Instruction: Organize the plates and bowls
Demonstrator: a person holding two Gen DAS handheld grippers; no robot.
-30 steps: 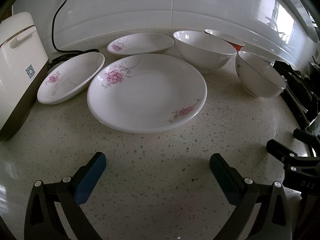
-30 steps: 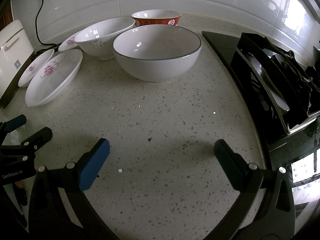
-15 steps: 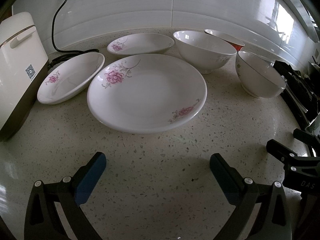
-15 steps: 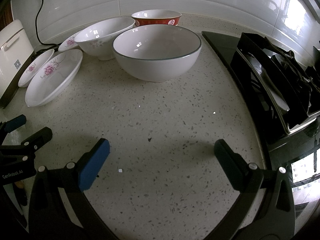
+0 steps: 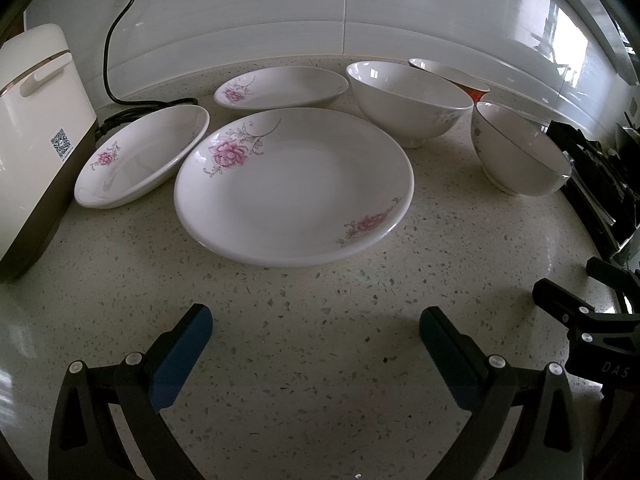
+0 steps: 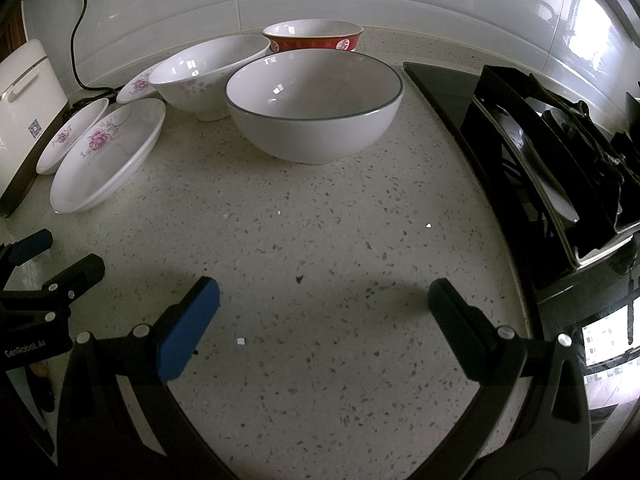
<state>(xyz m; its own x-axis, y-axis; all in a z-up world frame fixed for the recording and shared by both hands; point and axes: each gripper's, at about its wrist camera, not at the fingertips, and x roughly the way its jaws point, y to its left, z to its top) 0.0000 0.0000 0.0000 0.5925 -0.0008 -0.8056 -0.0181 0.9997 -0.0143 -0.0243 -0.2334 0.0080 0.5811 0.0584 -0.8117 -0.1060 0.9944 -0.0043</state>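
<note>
Both the left gripper and right gripper hovered with jaws spread wide and empty above the surface, while the plates and bowls sat ahead.

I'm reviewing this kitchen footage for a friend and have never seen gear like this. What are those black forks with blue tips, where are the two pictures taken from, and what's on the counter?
Those forks are two hand-held grippers; a person carries one in each hand, and each has a fisheye camera looking forward along its two fingers. One picture comes from the left gripper, the other from the right gripper. Both have their jaws wide apart and hold nothing.

On the speckled countertop lie three flowered plates: a large plate and two smaller ones. Beside them stand three bowls: a white footed bowl, a bowl with a dark rim line and a red bowl at the back. A cream appliance with a black cord stands at the left, a gas stove at the right.
</note>
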